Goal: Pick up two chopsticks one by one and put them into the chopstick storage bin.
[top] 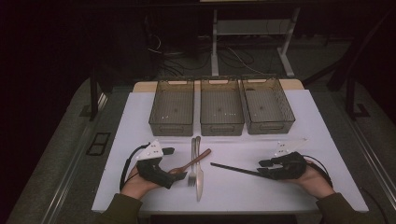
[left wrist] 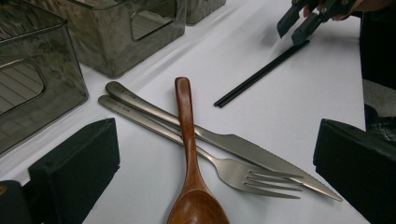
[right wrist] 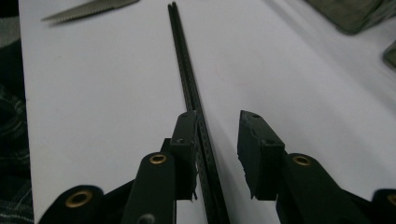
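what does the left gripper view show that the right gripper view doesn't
Left gripper view alone: a brown wooden spoon lying across a steel fork, two smoky plastic bins, and the right claw far off. Right gripper view alone: the right claw's black jaws close up, straddling the near end of the black chopsticks, a gap on one side. Both: chopsticks, serrated steel knife, white table.

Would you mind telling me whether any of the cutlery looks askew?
The wooden spoon lies slanted across the fork and knife, which lie side by side. The black chopsticks lie apart near the right gripper.
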`<state>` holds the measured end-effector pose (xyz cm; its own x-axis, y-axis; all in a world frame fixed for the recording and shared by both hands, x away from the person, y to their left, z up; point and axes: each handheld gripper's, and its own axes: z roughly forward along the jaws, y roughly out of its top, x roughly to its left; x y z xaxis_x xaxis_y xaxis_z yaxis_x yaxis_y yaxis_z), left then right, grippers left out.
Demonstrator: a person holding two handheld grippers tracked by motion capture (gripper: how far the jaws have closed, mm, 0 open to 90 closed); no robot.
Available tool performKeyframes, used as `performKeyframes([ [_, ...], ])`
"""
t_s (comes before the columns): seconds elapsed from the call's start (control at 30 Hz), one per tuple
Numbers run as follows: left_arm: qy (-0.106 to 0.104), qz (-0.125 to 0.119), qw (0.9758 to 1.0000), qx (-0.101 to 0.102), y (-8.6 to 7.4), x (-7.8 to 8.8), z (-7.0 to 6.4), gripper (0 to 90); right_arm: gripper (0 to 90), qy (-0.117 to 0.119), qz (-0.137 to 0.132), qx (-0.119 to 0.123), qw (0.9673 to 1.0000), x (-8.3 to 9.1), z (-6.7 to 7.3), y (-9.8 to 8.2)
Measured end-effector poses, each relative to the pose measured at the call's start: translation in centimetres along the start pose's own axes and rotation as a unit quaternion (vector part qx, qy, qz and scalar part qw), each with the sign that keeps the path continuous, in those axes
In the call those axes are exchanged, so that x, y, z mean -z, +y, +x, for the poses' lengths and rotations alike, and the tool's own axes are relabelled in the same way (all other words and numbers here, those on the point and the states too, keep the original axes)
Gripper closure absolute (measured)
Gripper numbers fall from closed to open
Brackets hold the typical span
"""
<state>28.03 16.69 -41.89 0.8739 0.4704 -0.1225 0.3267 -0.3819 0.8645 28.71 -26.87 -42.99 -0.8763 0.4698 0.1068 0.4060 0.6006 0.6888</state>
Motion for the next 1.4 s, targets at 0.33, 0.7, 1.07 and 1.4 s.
performKeyframes([
  [0.33,-0.002,0.000,1.0000,0.000,0.01,0.00,0.00,0.0,78.8,0.006,0.025,0.006,0.9996,-0.47,-0.14,-0.25],
  [0.7,-0.004,0.000,1.0000,-0.001,0.01,-0.02,-0.02,0.0,80.5,0.003,0.037,0.005,0.9993,-0.70,-0.23,-0.37],
  [1.07,-0.004,0.001,1.0000,-0.002,0.00,-0.02,-0.01,0.0,80.5,0.005,0.038,0.006,0.9992,-0.80,-0.28,-0.41],
  [1.4,-0.005,0.001,1.0000,-0.002,0.01,-0.01,-0.01,0.0,80.4,0.015,0.035,0.005,0.9993,-0.63,-0.43,-0.50],
])
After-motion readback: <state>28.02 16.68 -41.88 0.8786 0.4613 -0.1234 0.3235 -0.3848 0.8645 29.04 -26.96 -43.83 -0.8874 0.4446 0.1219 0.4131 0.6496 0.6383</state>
